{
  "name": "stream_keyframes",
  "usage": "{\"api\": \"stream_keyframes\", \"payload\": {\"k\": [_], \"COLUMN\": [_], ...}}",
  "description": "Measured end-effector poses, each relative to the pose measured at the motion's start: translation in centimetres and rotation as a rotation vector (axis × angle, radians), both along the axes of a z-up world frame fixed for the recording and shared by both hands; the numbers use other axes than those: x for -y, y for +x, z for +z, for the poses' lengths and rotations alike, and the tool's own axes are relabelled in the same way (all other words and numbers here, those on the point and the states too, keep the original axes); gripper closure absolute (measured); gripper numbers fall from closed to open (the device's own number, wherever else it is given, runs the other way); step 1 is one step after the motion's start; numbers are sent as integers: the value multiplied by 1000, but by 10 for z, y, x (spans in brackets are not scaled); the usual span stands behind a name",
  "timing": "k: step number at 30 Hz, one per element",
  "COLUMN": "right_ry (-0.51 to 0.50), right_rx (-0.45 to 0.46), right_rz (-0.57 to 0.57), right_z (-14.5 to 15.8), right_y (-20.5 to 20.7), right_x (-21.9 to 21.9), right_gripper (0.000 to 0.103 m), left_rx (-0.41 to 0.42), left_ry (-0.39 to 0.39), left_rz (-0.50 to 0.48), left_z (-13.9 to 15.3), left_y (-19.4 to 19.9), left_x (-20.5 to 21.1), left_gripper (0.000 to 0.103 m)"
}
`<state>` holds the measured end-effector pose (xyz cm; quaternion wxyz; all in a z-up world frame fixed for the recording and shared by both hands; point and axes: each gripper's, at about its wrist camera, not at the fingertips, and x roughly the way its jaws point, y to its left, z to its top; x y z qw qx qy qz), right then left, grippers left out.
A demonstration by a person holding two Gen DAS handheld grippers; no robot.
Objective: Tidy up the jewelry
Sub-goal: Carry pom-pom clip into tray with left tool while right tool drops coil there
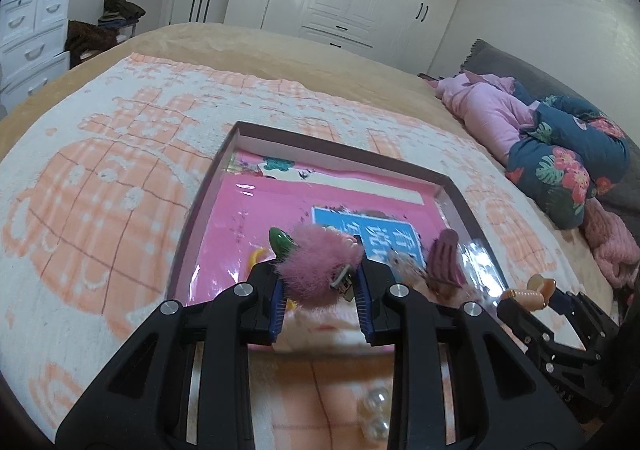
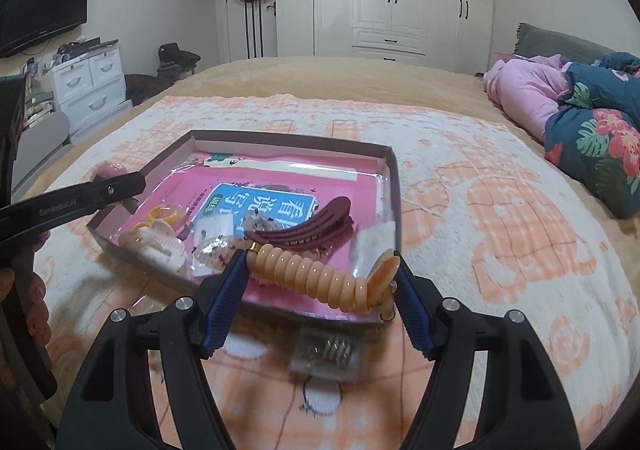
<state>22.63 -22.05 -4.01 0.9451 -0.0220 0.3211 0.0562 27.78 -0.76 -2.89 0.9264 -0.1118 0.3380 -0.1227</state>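
Left gripper (image 1: 320, 282) clamps a pink fluffy clip (image 1: 320, 264); right gripper (image 2: 320, 290) grips a peach coil tie (image 2: 316, 274). Both over the box (image 2: 394, 186): drop-off step, release inside next.

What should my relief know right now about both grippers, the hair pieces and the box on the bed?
Left gripper: shut on the fluffy pink hair clip, held above the near edge of the shallow cardboard box.
Right gripper: holding the peach spiral hair tie crosswise between its pads, over the box's near right corner.
Done: maroon claw clip, cream claw clip and yellow ring already lie in the box.
Left: drop both held pieces in; the pearl beads and clear packet of metal bits are on the blanket outside.
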Motion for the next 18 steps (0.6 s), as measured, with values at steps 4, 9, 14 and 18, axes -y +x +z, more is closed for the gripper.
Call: {"api": "stream_keyframes", "payload": {"k": [4, 9, 14, 18], "right_ry": [-11, -9, -5, 0], "right_rx": [-15, -34, -46, -54], "right_rz": [16, 28, 39, 53], "right_z": [-7, -15, -20, -23], "right_y": [16, 27, 32, 32], "right_x": [-9, -16, -23, -28], "right_gripper": [35, 35, 35, 33], "left_rx": [-9, -22, -34, -42], "left_ry": [-12, -2, -1, 3], "left_rz": [16, 22, 18, 7], "left_z": [-3, -11, -17, -20], "left_y": [16, 30, 37, 42], "left_x": [-6, -8, -9, -6], "left_gripper": [82, 82, 82, 82]}}
